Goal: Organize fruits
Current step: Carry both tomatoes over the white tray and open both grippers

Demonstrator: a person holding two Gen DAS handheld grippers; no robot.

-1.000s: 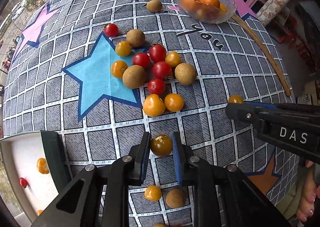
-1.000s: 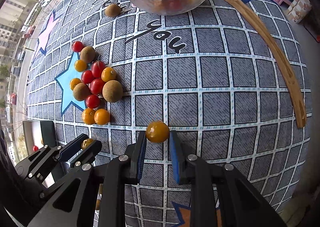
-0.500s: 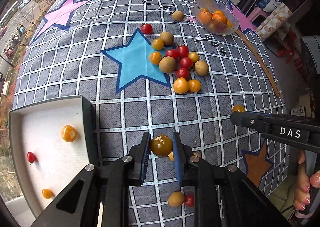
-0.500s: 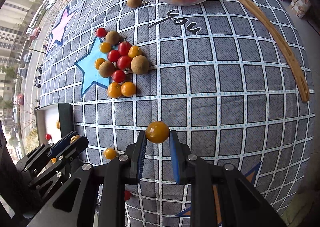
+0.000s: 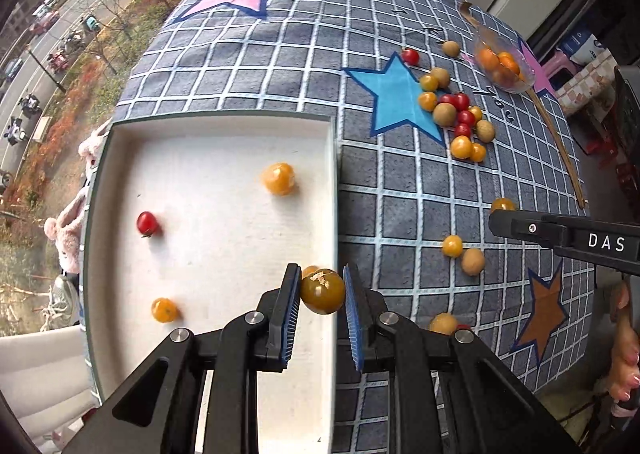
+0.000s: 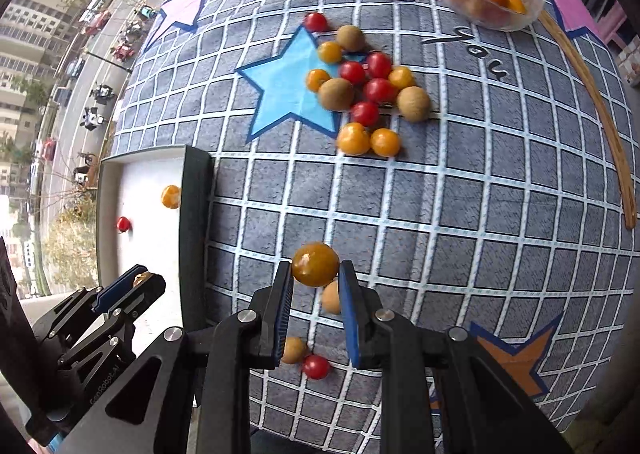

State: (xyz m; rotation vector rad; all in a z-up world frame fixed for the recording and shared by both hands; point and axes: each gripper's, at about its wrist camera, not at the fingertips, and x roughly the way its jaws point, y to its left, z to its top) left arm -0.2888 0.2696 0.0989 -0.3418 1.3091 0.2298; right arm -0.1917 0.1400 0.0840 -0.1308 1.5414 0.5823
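Jaws of the left gripper point(image 5: 322, 294) pinch an olive-yellow tomato point(image 5: 322, 291) above the white tray's point(image 5: 332, 182) right wall; right gripper point(image 6: 314, 274) clasps another tomato point(image 6: 315, 264). Light, smooth, thin-skinned: grip gently at the middle.

The left tool point(image 5: 320, 296) pinches a brownish-yellow tomato point(image 5: 322, 291) above the white tray's point(image 5: 224, 126) right edge.

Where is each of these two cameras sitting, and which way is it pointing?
Left wrist: rides the left gripper, looking along its fingers onto the white tray; the person's hand shows.
Right wrist: rides the right gripper, looking along its fingers across the checked tablecloth toward the glass bowl.
Shared: each gripper holds a yellow tomato and shows in the other's view; both see the tray, the fruit pile and the bowl.
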